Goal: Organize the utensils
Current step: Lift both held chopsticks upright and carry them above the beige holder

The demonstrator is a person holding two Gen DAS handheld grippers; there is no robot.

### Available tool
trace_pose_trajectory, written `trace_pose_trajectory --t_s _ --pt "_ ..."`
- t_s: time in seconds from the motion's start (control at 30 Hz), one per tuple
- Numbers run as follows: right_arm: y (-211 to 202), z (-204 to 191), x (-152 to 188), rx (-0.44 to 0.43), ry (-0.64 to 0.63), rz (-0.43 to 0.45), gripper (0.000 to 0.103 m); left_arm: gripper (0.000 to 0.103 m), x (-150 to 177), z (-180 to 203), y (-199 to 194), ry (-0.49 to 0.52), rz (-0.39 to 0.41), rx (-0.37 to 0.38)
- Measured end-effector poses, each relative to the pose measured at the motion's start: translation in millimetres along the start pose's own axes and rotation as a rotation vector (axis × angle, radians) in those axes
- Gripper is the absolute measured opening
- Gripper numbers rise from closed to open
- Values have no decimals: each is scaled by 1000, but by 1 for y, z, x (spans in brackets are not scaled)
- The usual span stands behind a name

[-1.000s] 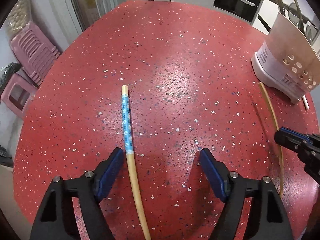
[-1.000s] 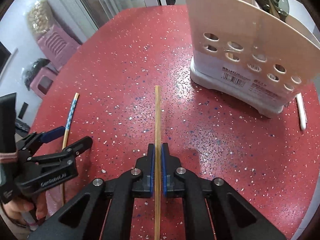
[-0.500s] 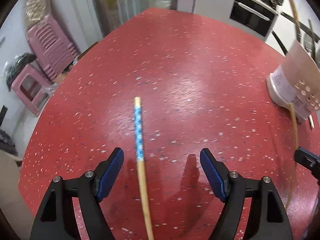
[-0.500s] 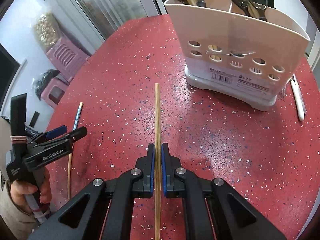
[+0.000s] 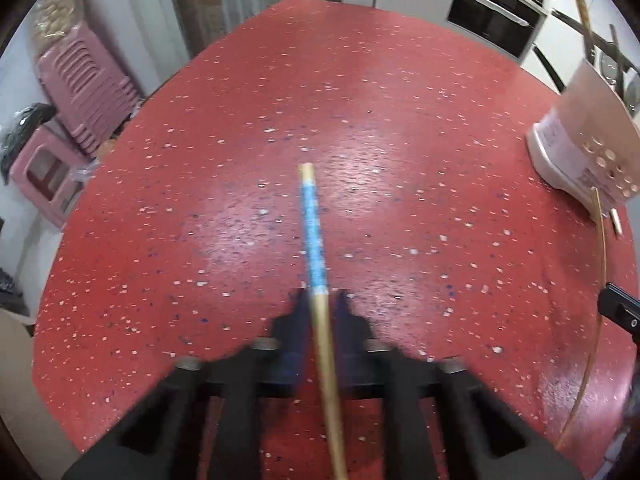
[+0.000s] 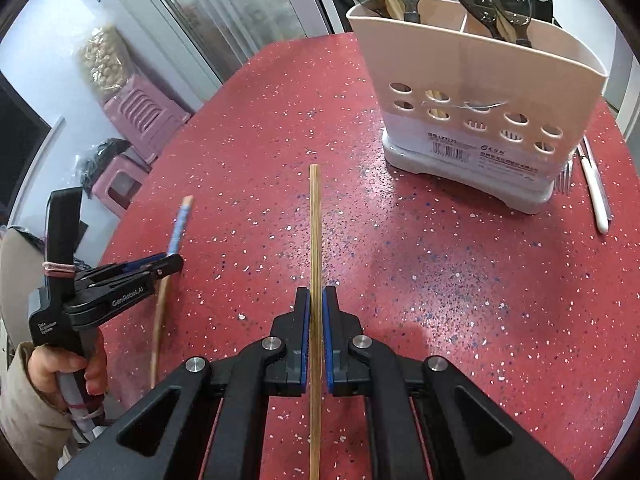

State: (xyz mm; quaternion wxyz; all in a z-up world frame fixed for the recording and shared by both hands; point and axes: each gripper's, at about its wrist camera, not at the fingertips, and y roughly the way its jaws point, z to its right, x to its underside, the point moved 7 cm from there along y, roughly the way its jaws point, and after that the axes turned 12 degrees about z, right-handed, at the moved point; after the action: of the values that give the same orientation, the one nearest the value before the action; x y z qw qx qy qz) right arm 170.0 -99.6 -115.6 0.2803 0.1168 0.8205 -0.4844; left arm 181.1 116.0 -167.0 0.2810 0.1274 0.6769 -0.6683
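Left gripper (image 5: 320,300) smeared by motion blur in left wrist view — pad edges unclear, jaws closing on blue-banded chopstick (image 5: 314,240). Chopstick lower end cut off at 6 o'clock edge. Utensil holder (image 5: 580,132) cropped at 3 o'clock edge, blurred. Right gripper (image 5: 620,312) only sliver at 3 o'clock. In right wrist view plain chopstick (image 6: 315,240) runs off at 6 o'clock. Fork (image 6: 564,176) mostly hidden behind holder — label print too small to read.

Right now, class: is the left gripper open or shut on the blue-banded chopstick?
Shut on it. The left gripper has both dark pads pressed against the blue-banded chopstick, which passes straight between them.
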Motion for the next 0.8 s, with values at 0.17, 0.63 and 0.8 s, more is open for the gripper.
trace_pose_trajectory --t_s 0.17,0.63,0.8 --pt "-12 2 -1 -3 -3 19 6 32 2 14 -11 -28 36 95" --pt "-62 1 -15 -33 -7 153 6 32 -23 69 -96 -16 345 272" --pt "-87 9 -30 -44 14 225 6 32 -43 86 -119 0 410 316"
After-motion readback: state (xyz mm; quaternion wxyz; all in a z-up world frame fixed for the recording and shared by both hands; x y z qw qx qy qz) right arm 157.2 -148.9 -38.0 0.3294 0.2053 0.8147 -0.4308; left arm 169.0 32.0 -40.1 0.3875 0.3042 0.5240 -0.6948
